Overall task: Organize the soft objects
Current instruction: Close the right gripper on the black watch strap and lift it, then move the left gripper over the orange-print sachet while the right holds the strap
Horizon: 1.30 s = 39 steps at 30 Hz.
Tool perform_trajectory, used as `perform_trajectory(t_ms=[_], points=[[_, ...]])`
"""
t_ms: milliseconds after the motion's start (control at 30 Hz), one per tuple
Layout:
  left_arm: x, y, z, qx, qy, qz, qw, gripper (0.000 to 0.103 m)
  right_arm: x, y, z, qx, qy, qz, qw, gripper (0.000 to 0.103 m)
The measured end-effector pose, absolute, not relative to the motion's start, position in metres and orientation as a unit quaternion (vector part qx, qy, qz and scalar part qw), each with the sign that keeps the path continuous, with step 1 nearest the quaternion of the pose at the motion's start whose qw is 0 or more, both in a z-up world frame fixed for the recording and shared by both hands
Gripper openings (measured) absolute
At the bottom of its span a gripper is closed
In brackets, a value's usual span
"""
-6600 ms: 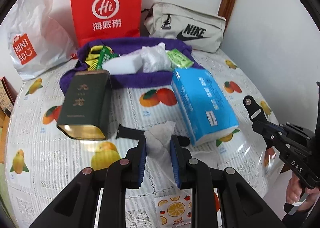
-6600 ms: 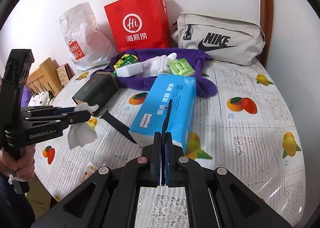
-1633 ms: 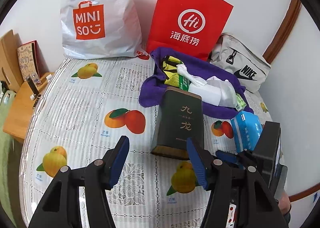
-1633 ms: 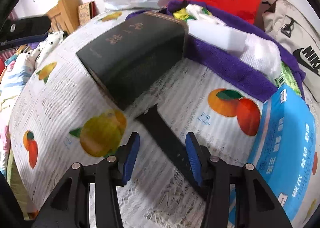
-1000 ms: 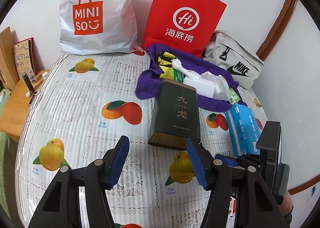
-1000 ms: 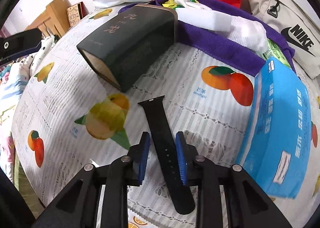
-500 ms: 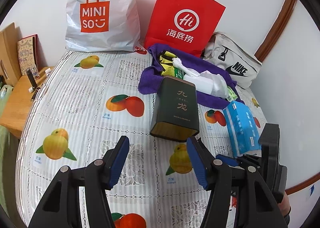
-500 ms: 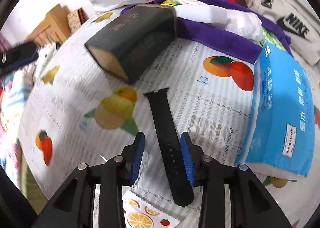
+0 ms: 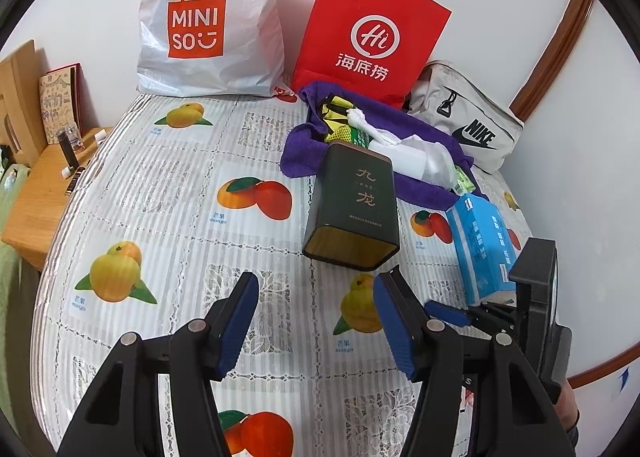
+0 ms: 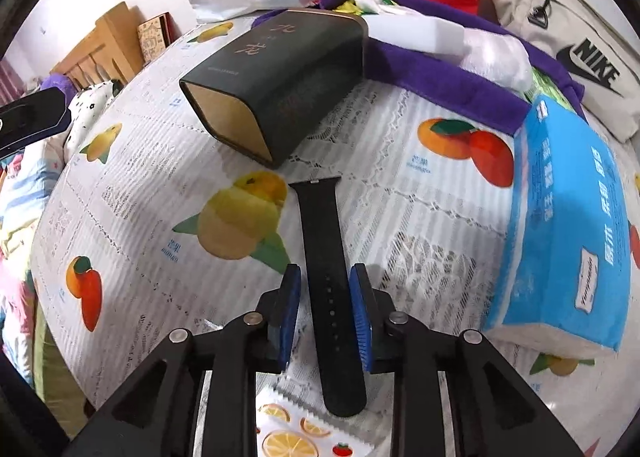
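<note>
A black watch strap (image 10: 326, 277) lies flat on the fruit-print tablecloth (image 10: 152, 193). The right gripper (image 10: 325, 311) sits over it with one blue pad on each side. Its jaws are closing, and a little gap shows between each pad and the strap.

The left gripper (image 9: 316, 321) hangs over the cloth with its jaws apart and nothing between them.

A dark tin (image 10: 276, 77) lies on its side just past the far end of the strap. A blue pack of tissues (image 10: 560, 225) lies to the right of the strap. A small sticker sheet (image 10: 296, 437) lies by the near end of the strap.

Behind the tin is a purple towel (image 9: 424, 189). On it lie a white foam block (image 10: 420, 33), white crumpled tissue (image 9: 360, 119) and some green and yellow packets (image 9: 340, 121).

At the back stand a red paper bag (image 9: 368, 33) and a white plastic bag (image 9: 212, 17). A grey pouch (image 9: 468, 121) lies by the wall.
</note>
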State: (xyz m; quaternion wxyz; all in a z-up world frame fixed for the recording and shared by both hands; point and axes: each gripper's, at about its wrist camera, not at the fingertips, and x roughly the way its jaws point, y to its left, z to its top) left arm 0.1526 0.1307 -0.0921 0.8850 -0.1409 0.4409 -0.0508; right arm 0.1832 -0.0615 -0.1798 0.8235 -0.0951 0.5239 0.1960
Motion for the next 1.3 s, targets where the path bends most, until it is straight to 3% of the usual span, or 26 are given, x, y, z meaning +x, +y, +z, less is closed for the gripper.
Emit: perform_trajectory(t_ms=[400,800,1133,1167,1233,1300], points=[[0.139,0.120,-0.110,-0.129,0.465,-0.051,0.875,0.058,0.176,-0.078,-0.163,-0.067,0.507,0.205,0.834,0.020],[0.119,0.047,-0.139,-0.089,0.504,-0.112,0.852,0.060,0.141,-0.122,-0.130,-0.048,0.472,0.188,0.860,0.020],[0.096,-0.018,-0.167,-0.047,0.531,-0.160,0.831,0.063,0.106,-0.172,-0.142,-0.042,0.476,0.159,0.864,0.020],[0.095,-0.024,-0.170,-0.042,0.533,-0.162,0.829,0.063,0.103,-0.177,-0.144,-0.041,0.478,0.156,0.864,0.020],[0.092,-0.035,-0.173,-0.026,0.532,-0.160,0.831,0.075,0.098,-0.189,-0.151,-0.042,0.482,0.142,0.864,0.020],[0.090,-0.046,-0.173,-0.007,0.529,-0.161,0.833,0.077,0.097,-0.200,-0.157,-0.036,0.486,0.132,0.863,0.020]])
